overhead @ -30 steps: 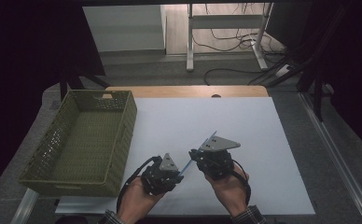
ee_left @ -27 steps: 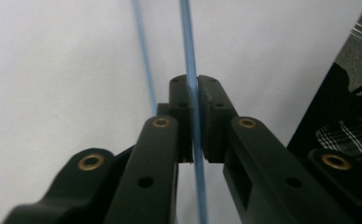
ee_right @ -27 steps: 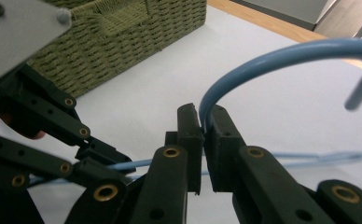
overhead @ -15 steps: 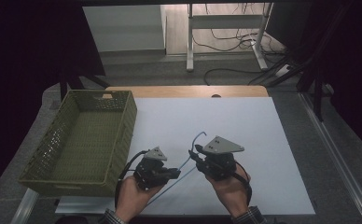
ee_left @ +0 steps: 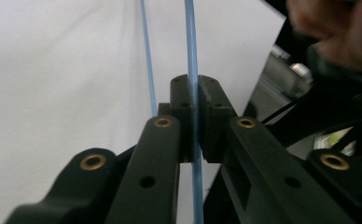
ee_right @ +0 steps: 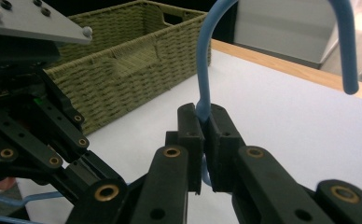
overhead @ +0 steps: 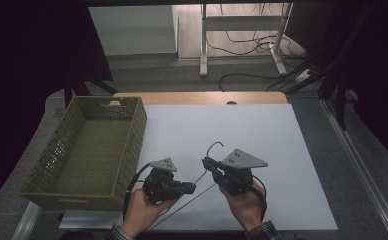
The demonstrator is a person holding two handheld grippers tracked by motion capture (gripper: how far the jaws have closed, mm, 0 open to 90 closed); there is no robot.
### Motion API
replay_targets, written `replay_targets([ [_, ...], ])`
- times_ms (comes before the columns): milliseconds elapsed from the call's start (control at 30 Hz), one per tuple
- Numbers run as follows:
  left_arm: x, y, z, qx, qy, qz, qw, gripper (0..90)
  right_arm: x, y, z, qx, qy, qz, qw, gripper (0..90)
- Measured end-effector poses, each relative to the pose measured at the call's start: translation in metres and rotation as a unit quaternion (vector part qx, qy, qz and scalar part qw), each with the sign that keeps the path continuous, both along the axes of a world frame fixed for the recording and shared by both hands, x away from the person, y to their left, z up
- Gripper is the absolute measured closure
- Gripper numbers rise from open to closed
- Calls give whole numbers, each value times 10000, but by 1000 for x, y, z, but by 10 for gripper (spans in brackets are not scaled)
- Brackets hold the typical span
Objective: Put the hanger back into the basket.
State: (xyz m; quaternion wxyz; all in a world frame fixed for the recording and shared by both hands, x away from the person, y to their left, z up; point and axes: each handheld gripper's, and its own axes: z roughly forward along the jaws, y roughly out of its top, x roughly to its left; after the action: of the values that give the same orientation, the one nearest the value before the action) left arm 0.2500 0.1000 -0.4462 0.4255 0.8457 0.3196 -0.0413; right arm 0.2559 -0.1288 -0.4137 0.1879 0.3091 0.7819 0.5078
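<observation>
A thin blue wire hanger (overhead: 200, 177) is held low over the white table (overhead: 262, 135) between both grippers. My right gripper (overhead: 207, 163) is shut on the hanger's neck (ee_right: 202, 74), just under the hook, which curls up above the jaws. My left gripper (overhead: 192, 187) points right and pinches one straight wire (ee_left: 191, 56) of the hanger. Its jaws have just been opening a little, but the pads (ee_left: 181, 100) still press on the wire. A second strand of the wire runs just left of those jaws. In the right gripper view the left gripper (ee_right: 39, 121) sits close by.
A green woven basket (overhead: 132, 145) stands at the table's left, near the left hand; its wall (ee_right: 123, 79) is close to both grippers. A wooden edge (overhead: 197, 97) borders the far side. Desk legs and cables lie on the floor beyond.
The left gripper has drawn a little left, away from the right one, and turned to point right. The hanger's hook now stands curved above the right gripper.
</observation>
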Motion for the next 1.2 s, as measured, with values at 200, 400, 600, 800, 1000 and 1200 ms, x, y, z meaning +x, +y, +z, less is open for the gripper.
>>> replay_targets([
  [200,-4,-15,10,694,-604,132,9957,611,0,9,5,-313,-2,-231,9992,853],
  [400,-1,-27,12,1089,-786,149,9908,739,-3,16,5,-441,12,-206,9988,853],
  [600,5,-30,12,1085,-547,85,9926,864,-4,19,4,-597,-15,-165,9981,852],
  [800,12,-21,9,568,-176,28,9982,871,-4,19,6,-625,-56,-116,9980,841],
  [1000,20,-8,12,159,104,50,9998,873,-5,14,11,-663,-159,-164,9975,709],
  [1200,26,8,24,-50,127,176,9998,873,-10,4,13,-685,-207,-157,9973,625],
])
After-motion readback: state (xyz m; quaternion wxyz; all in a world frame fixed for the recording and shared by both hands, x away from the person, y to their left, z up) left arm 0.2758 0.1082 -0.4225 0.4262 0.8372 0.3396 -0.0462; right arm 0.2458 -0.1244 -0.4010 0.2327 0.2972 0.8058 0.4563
